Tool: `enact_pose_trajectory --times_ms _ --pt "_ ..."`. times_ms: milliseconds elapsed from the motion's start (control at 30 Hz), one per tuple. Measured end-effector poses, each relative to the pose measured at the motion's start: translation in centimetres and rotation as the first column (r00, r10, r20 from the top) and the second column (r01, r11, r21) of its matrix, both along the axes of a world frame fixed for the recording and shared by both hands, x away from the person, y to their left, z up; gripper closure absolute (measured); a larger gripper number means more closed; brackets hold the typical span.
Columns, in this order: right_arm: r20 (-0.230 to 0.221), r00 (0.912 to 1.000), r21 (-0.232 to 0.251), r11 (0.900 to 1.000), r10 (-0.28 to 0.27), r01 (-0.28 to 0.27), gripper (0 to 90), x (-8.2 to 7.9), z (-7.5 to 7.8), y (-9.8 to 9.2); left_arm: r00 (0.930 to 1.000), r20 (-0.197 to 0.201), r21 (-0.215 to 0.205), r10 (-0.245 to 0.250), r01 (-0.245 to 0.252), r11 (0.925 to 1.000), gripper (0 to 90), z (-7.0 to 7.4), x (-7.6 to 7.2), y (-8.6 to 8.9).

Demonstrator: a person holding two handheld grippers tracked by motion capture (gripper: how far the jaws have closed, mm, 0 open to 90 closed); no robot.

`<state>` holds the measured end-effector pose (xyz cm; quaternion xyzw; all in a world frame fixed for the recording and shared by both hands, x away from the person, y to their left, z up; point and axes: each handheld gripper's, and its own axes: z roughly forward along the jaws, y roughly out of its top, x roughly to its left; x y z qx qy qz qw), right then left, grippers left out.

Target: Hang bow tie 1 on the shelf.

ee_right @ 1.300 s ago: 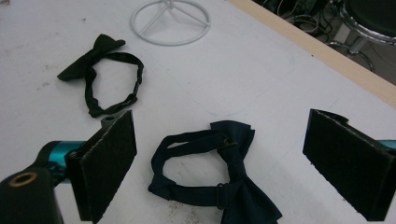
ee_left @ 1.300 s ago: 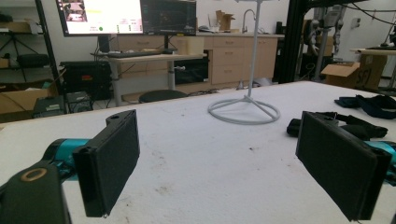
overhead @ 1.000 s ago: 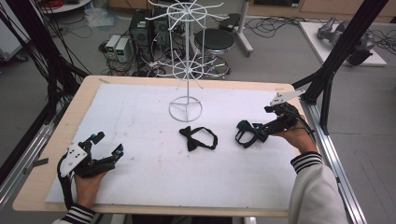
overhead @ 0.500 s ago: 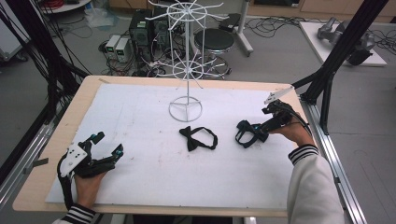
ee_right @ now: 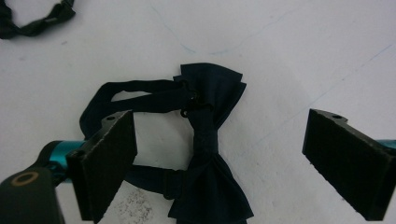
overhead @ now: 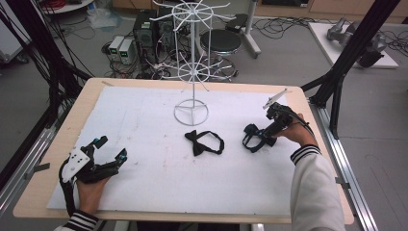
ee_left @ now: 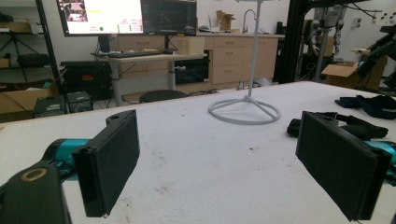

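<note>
A navy bow tie (ee_right: pixel 210 140) with its strap lies flat on the white table cover, right of centre (overhead: pixel 249 139). My right gripper (ee_right: pixel 219 116) hovers just above it, pointing down, one jaw on each side of the knot. Its jaws have just been closing a little but stand wide, and the pads do not touch the cloth. A second black bow tie (overhead: pixel 204 143) lies at the table's middle. My left gripper (overhead: pixel 111 147) rests open on the cover near the front left corner, nothing between its jaws (ee_left: pixel 219 121).
A white wire display stand (overhead: pixel 191 72) rises behind the middle bow tie, its ring base (ee_left: pixel 243 111) on the cover. The table's wooden edge (overhead: pixel 308 110) and black frame posts are close behind my right hand.
My right gripper has come down and slightly left onto the navy bow tie. The left gripper and both bow ties have not moved.
</note>
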<state>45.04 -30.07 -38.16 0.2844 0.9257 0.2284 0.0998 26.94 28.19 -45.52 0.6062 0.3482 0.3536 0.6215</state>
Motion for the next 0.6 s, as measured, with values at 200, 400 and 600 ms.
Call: enact_pose_trajectory --times_ms 200,400,600 --pt "-0.021 0.9997 -0.045 0.999 0.012 -0.013 14.7 0.4 -0.8 0.4 1.0 0.0 0.0 0.0 0.0 1.0 14.0 0.0 0.0 0.0" --pt "-0.032 0.9991 -0.071 0.997 0.028 -0.03 15.4 0.6 -1.3 0.8 1.0 0.0 0.0 0.0 0.0 1.0 14.0 0.0 0.0 0.0" --pt "-0.057 0.9978 -0.102 0.994 0.033 -0.039 23.0 0.6 -1.7 1.0 1.0 0.0 0.0 0.0 0.0 1.0 14.0 0.0 0.0 0.0"
